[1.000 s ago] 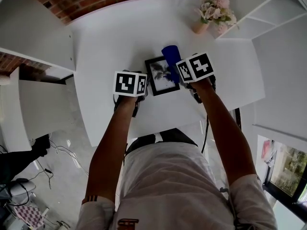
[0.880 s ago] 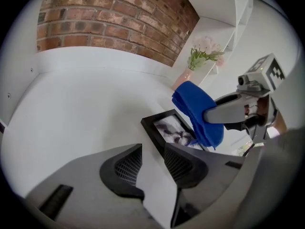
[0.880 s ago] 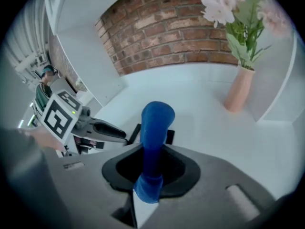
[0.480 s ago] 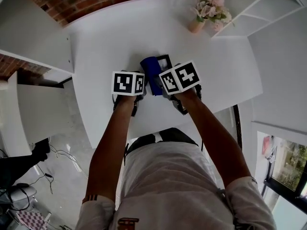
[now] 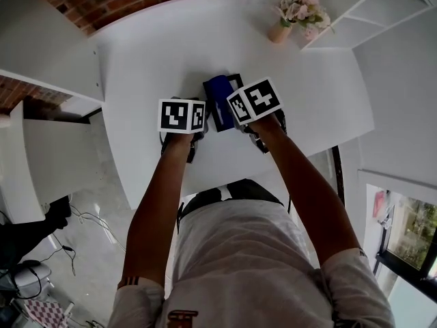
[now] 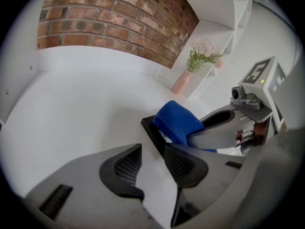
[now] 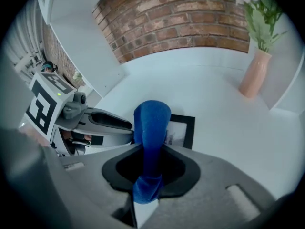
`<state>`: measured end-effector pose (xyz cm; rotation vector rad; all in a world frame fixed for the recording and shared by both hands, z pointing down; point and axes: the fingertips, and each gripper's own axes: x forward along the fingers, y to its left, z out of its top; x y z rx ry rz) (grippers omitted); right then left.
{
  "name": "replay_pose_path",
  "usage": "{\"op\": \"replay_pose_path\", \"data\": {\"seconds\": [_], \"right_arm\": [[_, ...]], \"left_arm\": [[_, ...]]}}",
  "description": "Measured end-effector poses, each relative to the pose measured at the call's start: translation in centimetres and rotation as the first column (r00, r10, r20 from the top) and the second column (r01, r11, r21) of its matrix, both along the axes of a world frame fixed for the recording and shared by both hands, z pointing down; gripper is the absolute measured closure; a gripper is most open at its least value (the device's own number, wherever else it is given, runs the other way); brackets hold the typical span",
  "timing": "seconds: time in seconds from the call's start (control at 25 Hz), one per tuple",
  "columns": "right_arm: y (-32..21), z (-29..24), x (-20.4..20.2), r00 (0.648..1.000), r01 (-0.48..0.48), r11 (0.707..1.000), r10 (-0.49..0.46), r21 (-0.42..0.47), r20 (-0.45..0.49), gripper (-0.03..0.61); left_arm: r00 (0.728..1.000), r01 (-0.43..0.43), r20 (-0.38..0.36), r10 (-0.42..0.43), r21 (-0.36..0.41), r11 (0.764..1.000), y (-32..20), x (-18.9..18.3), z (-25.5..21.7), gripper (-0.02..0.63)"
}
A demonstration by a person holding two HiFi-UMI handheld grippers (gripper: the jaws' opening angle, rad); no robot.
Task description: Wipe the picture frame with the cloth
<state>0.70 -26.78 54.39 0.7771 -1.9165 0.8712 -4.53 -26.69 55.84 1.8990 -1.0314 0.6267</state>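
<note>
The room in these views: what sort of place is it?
Probably a home room or a staged one: a white table by a brick wall, white shelves, and a vase of flowers.

On my feed both units match: the left gripper (image 6: pixel 150 163) and the right gripper (image 7: pixel 150 168) are smooth grey mouldings with black pads (image 6: pixel 126 168), finely ribbed on the left one. Each carries a white marker cube (image 5: pixel 182 115) printed with black squares, and one face has a small green light (image 7: pixel 58 94). The person wears a pale short-sleeved shirt (image 5: pixel 239 265) with a striped band at the sleeve hem (image 5: pixel 130 282).
</note>
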Motion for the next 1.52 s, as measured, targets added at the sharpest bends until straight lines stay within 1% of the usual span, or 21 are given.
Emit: {"op": "replay_pose_path", "data": {"seconds": [0.32,0.4,0.52,0.64,0.72,0.8,0.96,1.12,1.32,1.52], "right_arm": [[-0.7,-0.7,5.4,0.995,-0.09,0.996,0.09,0.026,-0.032,0.503],[-0.5,-1.1,6.1,0.994,-0.109,0.994,0.11,0.027,-0.017,0.503],[0.6,-2.9,5.2,0.991,-0.122,0.992,0.12,0.03,0.055,0.503],[2.2,-4.4,2.8,0.983,-0.118,0.993,0.115,0.017,0.142,0.503],[3.2,-4.3,1.2,0.976,-0.117,0.993,0.117,-0.008,0.183,0.503],[4.0,-3.6,0.0,0.973,-0.115,0.993,0.119,-0.032,0.199,0.503],[4.9,-1.8,-1.3,0.977,-0.104,0.993,0.112,-0.054,0.182,0.503],[4.8,-0.5,-1.1,0.988,-0.088,0.996,0.091,-0.031,0.129,0.503],[4.0,-0.5,0.7,0.996,-0.062,0.998,0.061,0.016,0.064,0.503],[3.2,-0.5,3.8,0.996,-0.081,0.996,0.08,0.039,0.027,0.503]], "left_arm": [[1.0,0.002,-0.001,-0.002,0.005,1.0,0.0,0.0,0.0,0.469],[1.0,0.002,-0.001,-0.002,0.004,1.0,0.1,0.0,0.0,0.469],[1.0,0.003,0.0,-0.003,0.006,1.0,0.1,0.1,0.0,0.469],[1.0,0.003,-0.001,-0.003,0.01,1.0,0.0,0.0,0.0,0.469],[1.0,0.004,-0.002,-0.004,0.012,1.0,0.1,0.0,0.0,0.469],[1.0,0.005,-0.004,-0.005,0.014,1.0,0.1,0.0,0.0,0.469],[1.0,0.008,-0.009,-0.008,0.015,1.0,0.1,0.0,0.0,0.469],[1.0,0.009,-0.011,-0.009,0.015,1.0,0.2,0.0,0.0,0.469],[1.0,0.009,-0.01,-0.009,0.02,1.0,0.1,0.0,-0.1,0.469],[1.0,0.01,-0.009,-0.01,0.023,1.0,0.1,-0.1,0.0,0.469]]}}
